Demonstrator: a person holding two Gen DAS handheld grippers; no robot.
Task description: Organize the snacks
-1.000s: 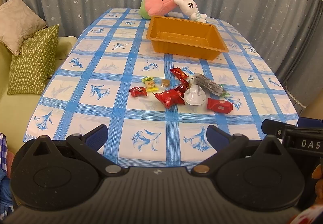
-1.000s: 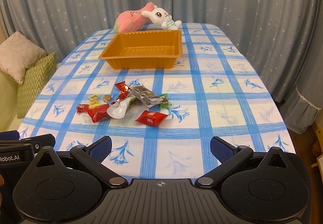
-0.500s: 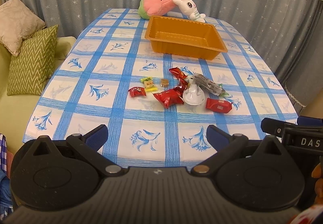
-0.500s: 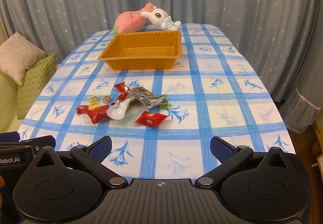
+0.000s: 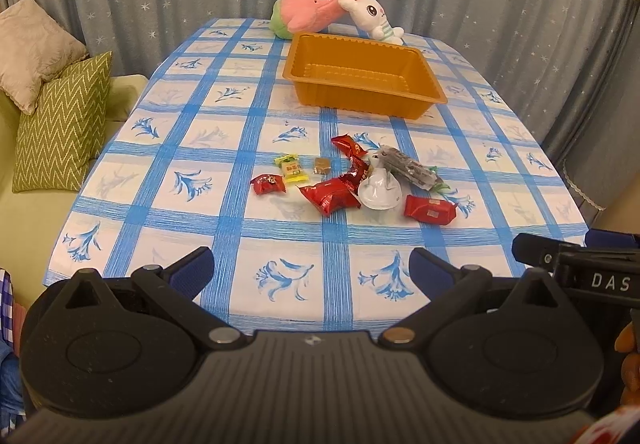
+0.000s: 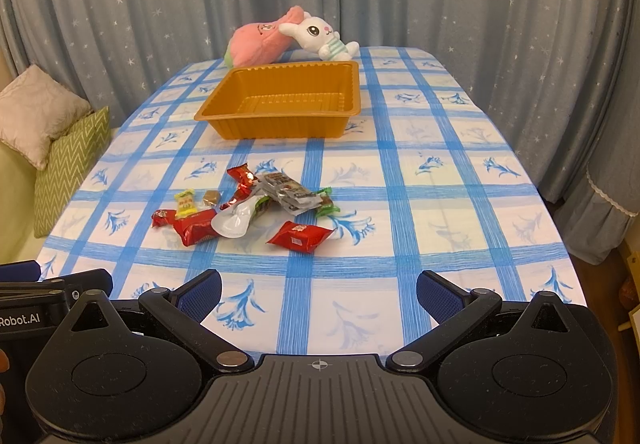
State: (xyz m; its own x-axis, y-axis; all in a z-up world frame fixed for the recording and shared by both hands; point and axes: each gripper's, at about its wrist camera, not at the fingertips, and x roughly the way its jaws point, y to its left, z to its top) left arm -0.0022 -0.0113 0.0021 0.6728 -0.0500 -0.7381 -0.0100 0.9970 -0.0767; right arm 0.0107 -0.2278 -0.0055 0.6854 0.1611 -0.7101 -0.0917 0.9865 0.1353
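Light, crinkly, slippery snack packets [image 5: 352,180] lay mid-table before the empty orange tray [image 6: 288,116]; best pinched across flat middles; left gripper [image 5: 310,272] and right gripper [image 6: 318,292] gaped empty.

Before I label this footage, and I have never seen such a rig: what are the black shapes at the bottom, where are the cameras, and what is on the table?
No robot here: a person holds a two-finger gripper in each hand, with a fisheye camera on each looking forward along its fingers. One picture is from the left gripper, the other from the right gripper. Both are open and hold nothing. On the blue-checked tablecloth lies a loose pile of wrapped snacks, mostly red packets, and beyond it an empty orange tray. At the far end lie a pink plush toy and a white plush rabbit.
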